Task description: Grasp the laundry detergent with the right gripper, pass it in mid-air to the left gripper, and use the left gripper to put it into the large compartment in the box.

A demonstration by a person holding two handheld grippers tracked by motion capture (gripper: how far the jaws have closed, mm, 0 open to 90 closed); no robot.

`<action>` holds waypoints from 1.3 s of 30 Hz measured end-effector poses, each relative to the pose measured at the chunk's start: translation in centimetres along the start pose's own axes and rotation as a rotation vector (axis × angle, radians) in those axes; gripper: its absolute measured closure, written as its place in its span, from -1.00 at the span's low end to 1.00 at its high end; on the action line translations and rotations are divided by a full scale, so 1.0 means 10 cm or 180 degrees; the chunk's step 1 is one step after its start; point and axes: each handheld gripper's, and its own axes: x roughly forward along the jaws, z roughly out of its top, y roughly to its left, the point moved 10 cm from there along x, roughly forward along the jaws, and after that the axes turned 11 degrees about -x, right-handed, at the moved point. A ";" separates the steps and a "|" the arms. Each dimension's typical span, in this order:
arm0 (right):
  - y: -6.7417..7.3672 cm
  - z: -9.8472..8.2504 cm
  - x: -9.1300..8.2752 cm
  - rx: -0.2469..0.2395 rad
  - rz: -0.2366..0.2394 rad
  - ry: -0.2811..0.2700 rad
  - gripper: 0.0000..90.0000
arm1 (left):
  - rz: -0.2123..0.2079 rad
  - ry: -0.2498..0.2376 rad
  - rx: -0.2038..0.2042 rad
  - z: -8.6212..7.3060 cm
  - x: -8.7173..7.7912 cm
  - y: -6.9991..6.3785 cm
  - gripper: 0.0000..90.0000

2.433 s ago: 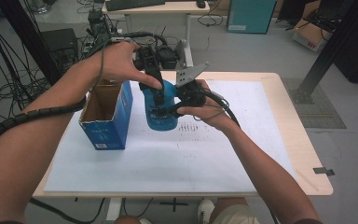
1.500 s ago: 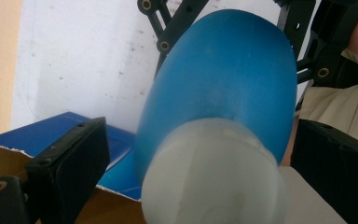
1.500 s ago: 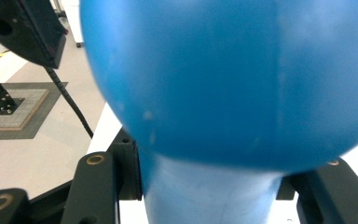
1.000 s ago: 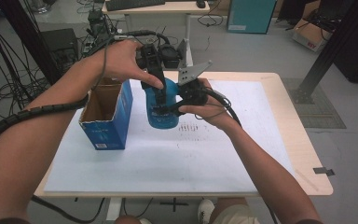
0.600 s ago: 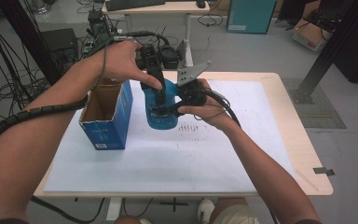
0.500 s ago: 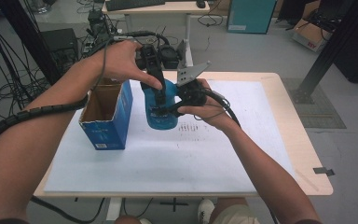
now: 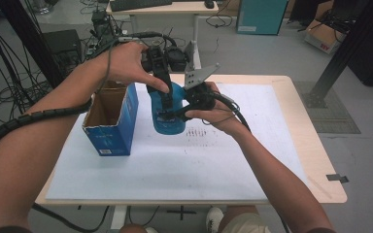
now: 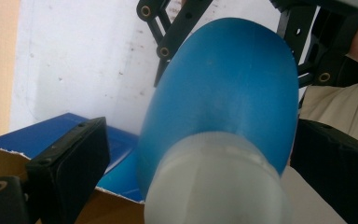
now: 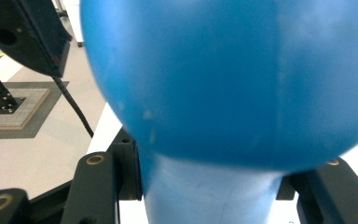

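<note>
High view: right tool (image 7: pixel 171 114) clamps blue bottle (image 7: pixel 167 121); left tool (image 7: pixel 162 94) apart astride its top.

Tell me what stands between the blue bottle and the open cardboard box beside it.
Nothing visible. The blue plastic bottle, clamped in the right gripper, hangs right beside the open blue cardboard box; the left gripper straddles its pale cap end.

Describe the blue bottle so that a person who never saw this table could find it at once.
On the white sheet covering the wooden table, look just right of the open blue cardboard box. There the blue bottle is held between the two hand-held grippers. Unlike the square-edged box, it is rounded and smooth, with a pale grey cap at one end.
</note>
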 end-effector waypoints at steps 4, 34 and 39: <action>0.00 0.00 0.00 0.0006 0.0004 -0.0002 -0.02 | 0.0009 -0.0017 -0.0004 0.01 0.00 0.00 -0.88; -0.01 -0.01 0.00 -0.0017 -0.0012 0.0030 -0.02 | 0.0027 0.0139 0.0214 -0.05 -0.05 0.06 -0.88; -0.01 -0.01 0.01 -0.0044 -0.0006 0.0032 -0.02 | 0.0022 0.0149 0.0212 -0.05 -0.05 0.05 -0.88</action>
